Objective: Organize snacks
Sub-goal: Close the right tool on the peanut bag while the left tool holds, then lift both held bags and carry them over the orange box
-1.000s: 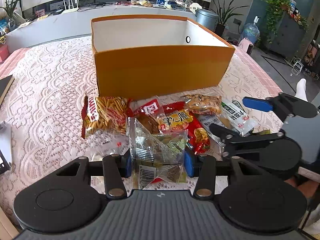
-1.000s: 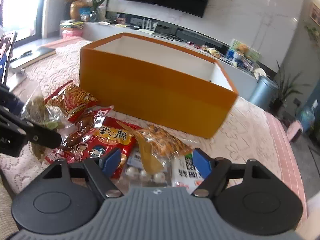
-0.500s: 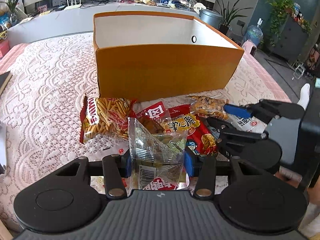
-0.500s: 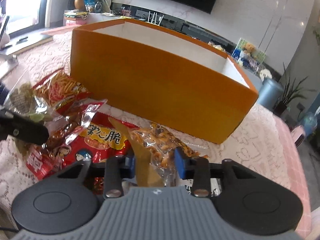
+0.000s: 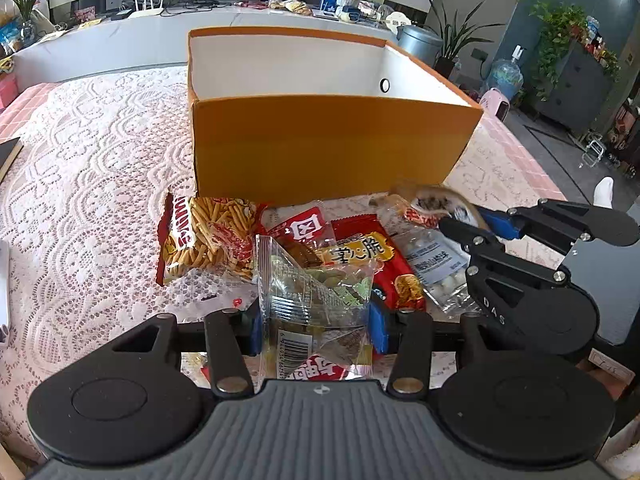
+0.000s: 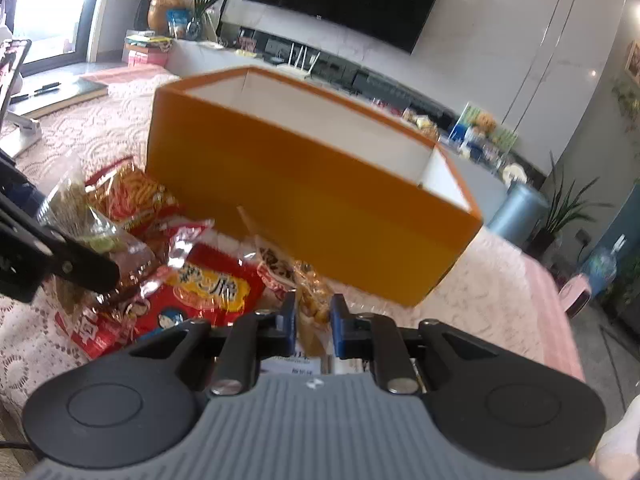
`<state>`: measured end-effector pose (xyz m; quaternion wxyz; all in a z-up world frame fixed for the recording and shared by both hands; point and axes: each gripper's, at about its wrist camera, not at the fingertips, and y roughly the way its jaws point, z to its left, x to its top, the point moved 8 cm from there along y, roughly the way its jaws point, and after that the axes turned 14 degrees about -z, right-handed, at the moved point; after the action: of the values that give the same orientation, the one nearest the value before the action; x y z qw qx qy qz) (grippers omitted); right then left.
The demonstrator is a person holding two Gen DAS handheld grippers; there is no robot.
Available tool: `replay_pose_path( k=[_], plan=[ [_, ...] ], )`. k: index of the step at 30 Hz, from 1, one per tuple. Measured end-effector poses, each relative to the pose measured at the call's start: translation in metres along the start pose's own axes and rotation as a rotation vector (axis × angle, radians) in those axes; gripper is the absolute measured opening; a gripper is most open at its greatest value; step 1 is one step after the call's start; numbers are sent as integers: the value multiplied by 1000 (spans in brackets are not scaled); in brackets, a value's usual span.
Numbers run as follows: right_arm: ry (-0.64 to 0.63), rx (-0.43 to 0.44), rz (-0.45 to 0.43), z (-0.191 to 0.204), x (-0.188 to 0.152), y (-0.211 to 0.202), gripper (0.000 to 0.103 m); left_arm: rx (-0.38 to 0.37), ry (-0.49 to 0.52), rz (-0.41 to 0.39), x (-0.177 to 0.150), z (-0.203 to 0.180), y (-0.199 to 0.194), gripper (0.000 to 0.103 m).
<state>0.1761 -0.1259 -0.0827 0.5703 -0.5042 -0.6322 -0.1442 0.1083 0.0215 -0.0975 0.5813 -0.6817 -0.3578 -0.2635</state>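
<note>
An open orange box (image 5: pixel 332 152), white inside, stands on a lace-covered surface (image 5: pixel 88 168); what can be seen of its interior holds nothing. The snacks lie in a loose heap directly in front of its near wall.

Left gripper (image 5: pixel 316 326): its blue fingers (image 5: pixel 378 328) are clenched on a clear packet of greenish snacks (image 5: pixel 312 304), one pad on each side. The packet stands upright between them, barcode toward the camera, above the heap and on the near side of the box.

Right gripper (image 6: pixel 312 322): its fingers (image 6: pixel 339 326) have just been closing and now pinch a clear packet of golden-brown snacks (image 6: pixel 314 300) by its near end. The packet extends forward from the fingers toward the box wall. In the left wrist view this packet sits at the right end of the heap, close to the box's near right corner.

Remaining on the surface, none in the box:
- a bag of orange stick snacks (image 5: pixel 204 236), leftmost, just in front of the box;
- a red packet with yellow lettering (image 5: pixel 372 256), mid-heap;
- a small clear-and-red packet (image 5: pixel 304 236) overlapping it;
- a clear packet of white round sweets (image 5: pixel 436 268), lying beneath the right gripper.

The right wrist view is blurred.
</note>
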Motion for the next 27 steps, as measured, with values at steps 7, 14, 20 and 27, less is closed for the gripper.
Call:
replay_pose_path(
  k=[7, 14, 20, 27],
  plan=[
    [19, -15, -39, -7, 17, -15, 8, 1, 3, -26, 4, -6, -15, 55],
    [26, -16, -84, -9, 37, -28, 0, 7, 5, -61, 10, -10, -30, 55],
    [90, -2, -114, -19, 57, -41, 0, 16, 25, -99, 23, -11, -41, 55],
    [144, 18, -153, -33, 82, -55, 0, 45, 58, -174, 62, -8, -52, 55]
  ],
)
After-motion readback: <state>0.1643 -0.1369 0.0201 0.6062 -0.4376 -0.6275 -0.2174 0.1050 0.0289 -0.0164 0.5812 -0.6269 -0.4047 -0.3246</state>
